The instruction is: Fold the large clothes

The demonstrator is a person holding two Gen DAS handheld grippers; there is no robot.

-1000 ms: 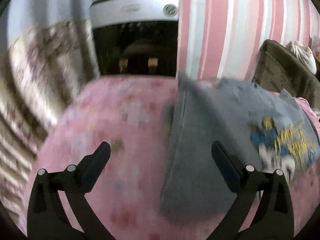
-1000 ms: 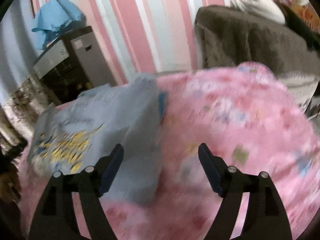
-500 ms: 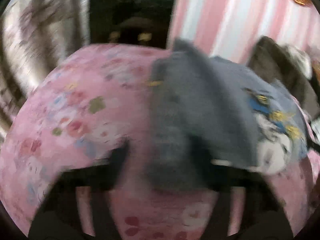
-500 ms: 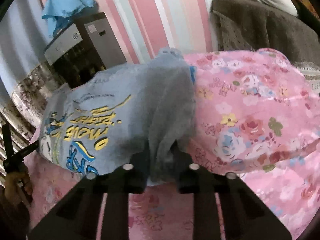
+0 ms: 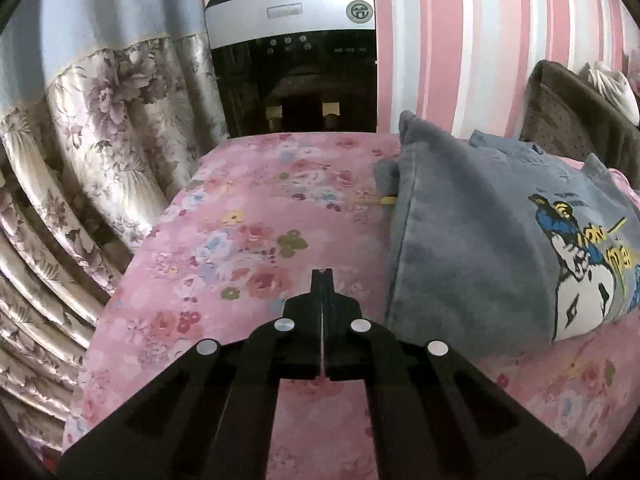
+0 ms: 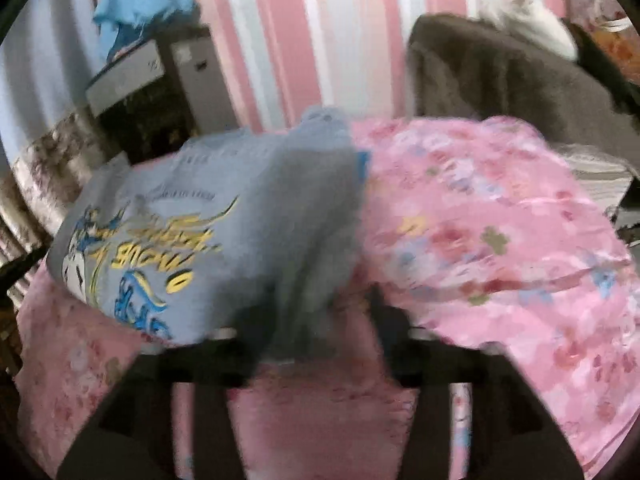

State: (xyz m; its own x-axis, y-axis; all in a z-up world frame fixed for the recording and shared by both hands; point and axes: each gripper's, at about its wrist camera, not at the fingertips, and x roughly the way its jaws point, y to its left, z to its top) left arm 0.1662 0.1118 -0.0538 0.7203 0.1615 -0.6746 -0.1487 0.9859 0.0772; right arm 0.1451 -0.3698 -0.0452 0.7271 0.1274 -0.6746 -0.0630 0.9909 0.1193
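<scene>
A grey sweatshirt (image 5: 460,240) with a cartoon print lies folded on the pink floral bedsheet (image 5: 248,248). In the left wrist view it is at the right, its folded edge running up and down. My left gripper (image 5: 322,276) is shut with nothing in it, over bare sheet just left of that edge. In the blurred right wrist view the sweatshirt (image 6: 224,216) fills the left half. My right gripper (image 6: 316,312) has its jaws apart and opening, with a grey fold of the sweatshirt hanging loose between them.
A black and silver water dispenser (image 5: 292,60) stands behind the bed, with a blue cloth (image 6: 140,12) on top. A floral curtain (image 5: 100,140) hangs at the left. A brown chair (image 6: 500,72) holding white cloth stands at the back right against the striped wall (image 5: 460,40).
The left gripper went from wide open to shut and now sits left of the sweatshirt's edge. The right gripper closed on the grey fold, then spread its jaws again.
</scene>
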